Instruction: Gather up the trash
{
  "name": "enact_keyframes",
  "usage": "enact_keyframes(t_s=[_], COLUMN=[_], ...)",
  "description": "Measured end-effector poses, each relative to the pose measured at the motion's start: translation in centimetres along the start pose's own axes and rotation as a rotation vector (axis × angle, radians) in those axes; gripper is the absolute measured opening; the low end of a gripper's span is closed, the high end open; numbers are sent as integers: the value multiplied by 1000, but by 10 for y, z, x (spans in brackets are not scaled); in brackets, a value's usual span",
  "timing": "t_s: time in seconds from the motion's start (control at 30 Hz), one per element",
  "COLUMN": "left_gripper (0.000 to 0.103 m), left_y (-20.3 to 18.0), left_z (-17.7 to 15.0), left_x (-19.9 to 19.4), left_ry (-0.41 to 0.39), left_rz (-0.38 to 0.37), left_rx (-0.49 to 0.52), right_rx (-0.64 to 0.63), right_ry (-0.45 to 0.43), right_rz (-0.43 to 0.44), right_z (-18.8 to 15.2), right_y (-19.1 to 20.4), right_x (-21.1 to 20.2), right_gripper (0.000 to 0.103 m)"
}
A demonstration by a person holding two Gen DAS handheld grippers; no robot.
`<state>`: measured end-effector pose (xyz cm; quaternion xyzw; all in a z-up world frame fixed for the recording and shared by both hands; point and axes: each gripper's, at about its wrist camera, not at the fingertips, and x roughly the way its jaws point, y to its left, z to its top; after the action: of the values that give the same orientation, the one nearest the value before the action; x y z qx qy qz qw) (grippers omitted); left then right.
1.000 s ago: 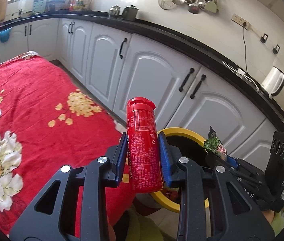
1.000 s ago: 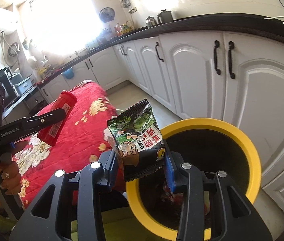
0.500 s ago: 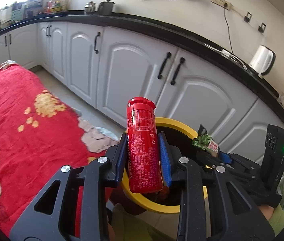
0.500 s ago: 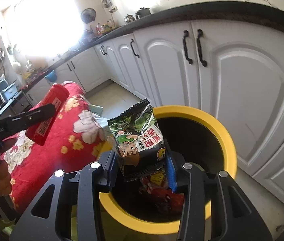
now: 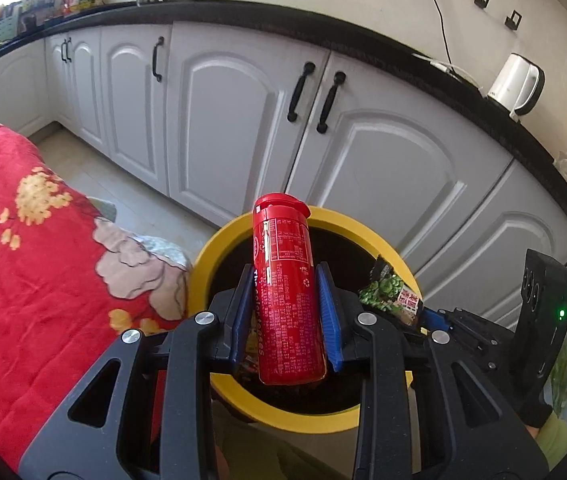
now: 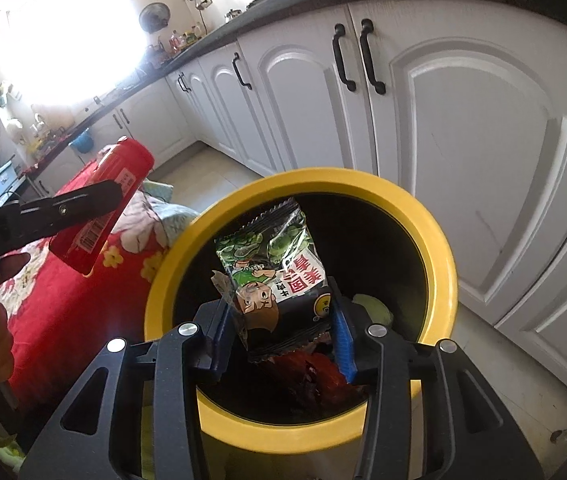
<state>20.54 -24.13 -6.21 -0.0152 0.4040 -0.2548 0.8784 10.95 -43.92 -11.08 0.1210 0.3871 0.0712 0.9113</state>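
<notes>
The left gripper (image 5: 285,312) is clenched on an upright red can (image 5: 286,300) above the left rim of the yellow bin (image 6: 439,264). The right gripper (image 6: 281,334) grasps a snack packet (image 6: 279,280) over the bin opening. Red trash lies inside the bin.

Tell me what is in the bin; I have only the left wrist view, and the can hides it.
Observer: The right wrist view shows a red wrapper and something pale green at the bottom of the bin.
Operator: Report the packet.
Observer: The packet hangs above the opening, pinched in the right gripper.
Operator: Now place my can.
Observer: From that side the can shows left of the rim, in front of the red cloth, not above the opening.
</notes>
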Motion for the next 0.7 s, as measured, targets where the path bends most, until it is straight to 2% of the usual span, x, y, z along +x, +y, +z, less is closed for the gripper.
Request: enact_keyframes(t_s=[0.13,0.23,0.27,0.3,0.33,0.43,0.47,0.5,0.57,0.63,0.7], left_gripper=[24,24,28,40,46,52,57,66,77,81,92], left_y=[-3,-2,-2,0,1,5,6,6,7,8,9], left_z=[1,2,2,1,1,-2,-3,-4,-8,-13,-20], left_x=[10,16,17,18,18,14,11,8,-4,-17,-36], left_ry=[17,27,32,34,32,33,28,21,-9,-43,-90], left_rz=[-12,-20,-25,-31,-26,-17,-13,-7,15,34,58], left_rx=[3,1,-3,-11,-16,-16,-12,-7,12,30,46], right_rx=[4,6,7,9,10,15,12,8,2,-2,-24], right_ry=[11,18,18,17,15,10,1,-6,-34,-69,-120], right_rz=[-15,-35,-39,-47,-54,-60,-66,-74,-82,-85,-93], right_z=[-5,-8,-9,-10,-11,-13,-14,-14,-16,-17,-20], right_y=[-4,-6,-6,-7,-8,-9,-9,-7,-4,1,10], right_x=[3,4,4,3,2,-3,-7,-10,-20,-32,-48], right_gripper=[49,58,61,64,64,65,67,69,74,80,88])
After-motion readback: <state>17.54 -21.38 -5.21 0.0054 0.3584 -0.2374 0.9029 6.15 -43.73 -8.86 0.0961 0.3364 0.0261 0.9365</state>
